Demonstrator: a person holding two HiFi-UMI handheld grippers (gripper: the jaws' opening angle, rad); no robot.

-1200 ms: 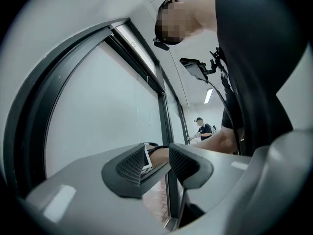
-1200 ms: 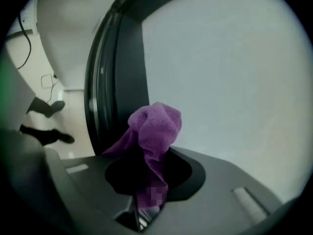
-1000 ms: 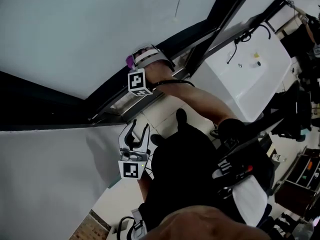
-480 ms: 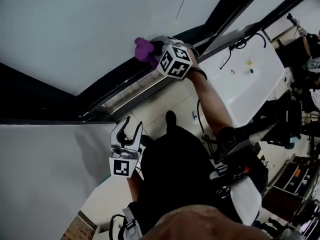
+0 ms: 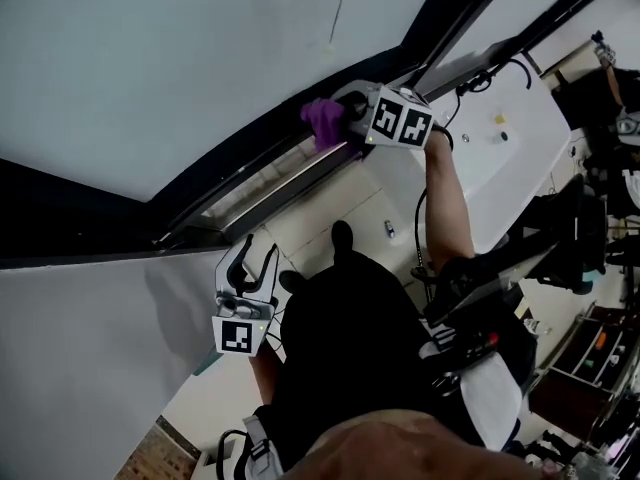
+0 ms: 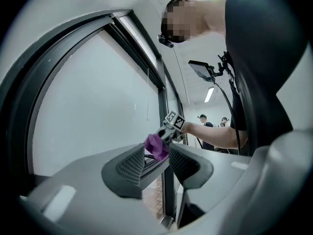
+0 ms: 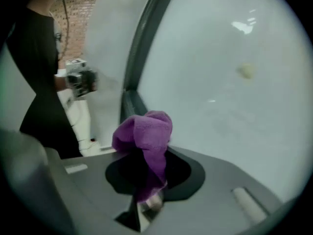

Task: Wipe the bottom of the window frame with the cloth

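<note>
A purple cloth [image 5: 322, 120] is bunched in my right gripper [image 5: 342, 118], whose jaws are shut on it. The cloth rests against the dark bottom track of the window frame [image 5: 250, 193], toward its right end below the pale glass. In the right gripper view the cloth [image 7: 144, 136] sticks up out of the gripper [image 7: 146, 180], next to the pane. My left gripper [image 5: 258, 250] hangs open and holds nothing, below the frame's left part and away from it. In the left gripper view its open jaws [image 6: 155, 163] frame the distant cloth [image 6: 156, 146].
A white counter [image 5: 500, 158] with black cables stands right of the window. A dark upright frame bar [image 5: 450, 13] rises past the right gripper. The person's dark clothing [image 5: 350, 348] fills the lower middle. Other people [image 6: 203, 119] stand far off. Pale floor tiles [image 5: 330, 213] lie below the frame.
My right gripper has slid the purple cloth rightward along the bottom of the frame. The left gripper has drifted slightly left and stayed open.
</note>
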